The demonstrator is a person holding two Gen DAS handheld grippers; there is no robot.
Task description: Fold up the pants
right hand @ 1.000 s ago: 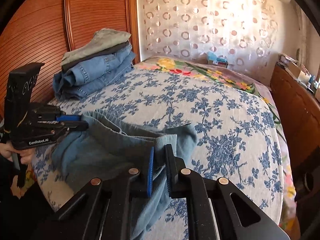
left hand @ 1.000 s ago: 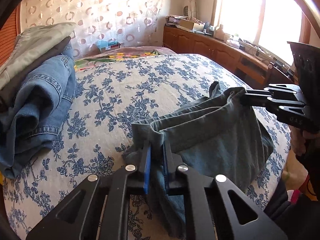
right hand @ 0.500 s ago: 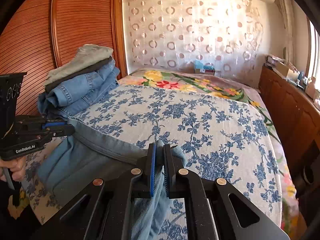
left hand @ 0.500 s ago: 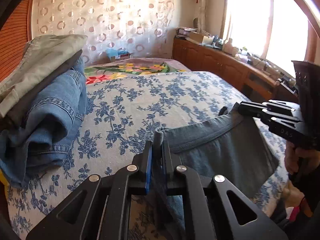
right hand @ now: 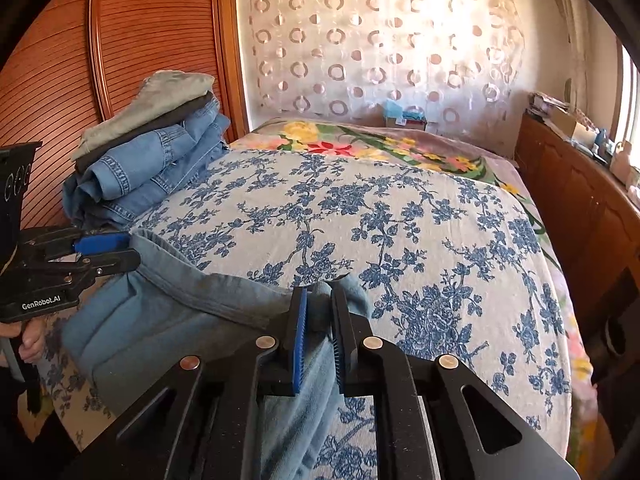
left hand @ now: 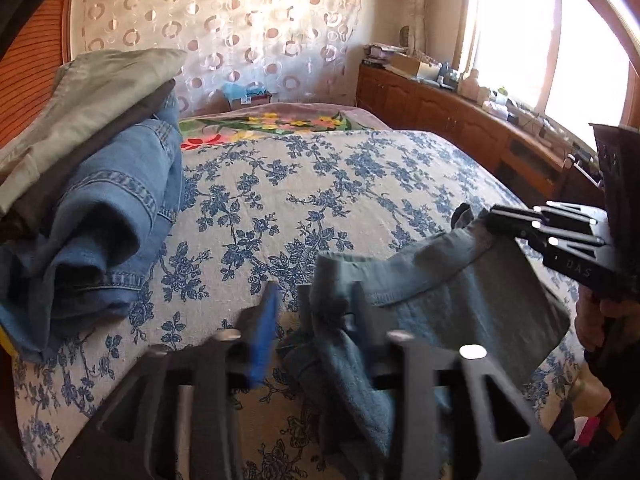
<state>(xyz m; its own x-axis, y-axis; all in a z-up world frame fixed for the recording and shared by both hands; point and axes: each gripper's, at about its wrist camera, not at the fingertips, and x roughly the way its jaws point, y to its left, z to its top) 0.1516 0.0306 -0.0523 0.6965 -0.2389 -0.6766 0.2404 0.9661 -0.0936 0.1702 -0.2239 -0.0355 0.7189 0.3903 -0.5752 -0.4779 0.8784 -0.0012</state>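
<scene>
Blue-flowered bedspread covers the bed, with a stack of folded jeans at its left edge. Grey-blue pants hang over the near side, waistband stretched between my hands. My right fingers pinch one waistband corner. My left fingers stand spread, blurred, the other corner draped loose between them.

Pants faded grey-blue; bedspread cream with blue floral print; stack at its left edge: blue denim, khaki on top.
</scene>
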